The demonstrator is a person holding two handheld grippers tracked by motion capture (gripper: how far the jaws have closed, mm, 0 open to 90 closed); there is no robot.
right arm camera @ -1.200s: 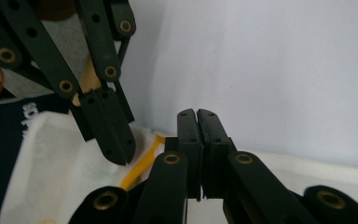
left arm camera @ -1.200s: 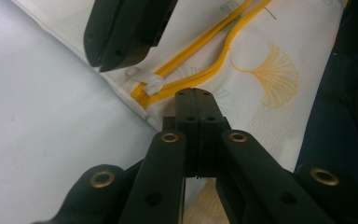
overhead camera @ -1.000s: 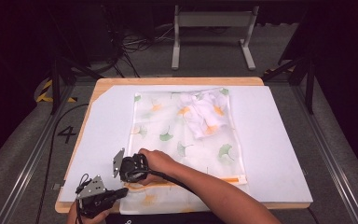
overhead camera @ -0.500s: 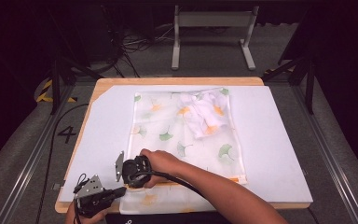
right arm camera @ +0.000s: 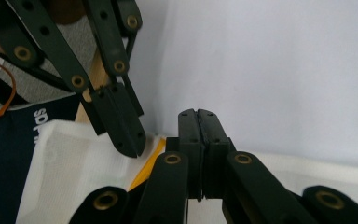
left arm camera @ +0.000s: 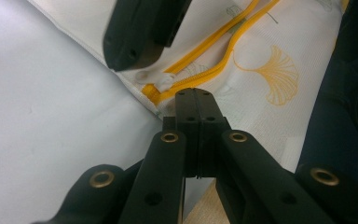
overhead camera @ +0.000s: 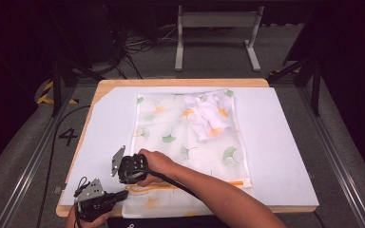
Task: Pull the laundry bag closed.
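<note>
Both tongs are pressed shut at the near left corner of the mesh laundry bag, which lies flat on the white sheet: the left gripper sits just short of the yellow zipper end and its white pull, the right gripper just beside it, and whether either pinches fabric I cannot tell. The likely fault is a miss. If the left tips close on mesh instead of the small pull, a tug drags the whole bag, bunching the white garment inside.
</note>
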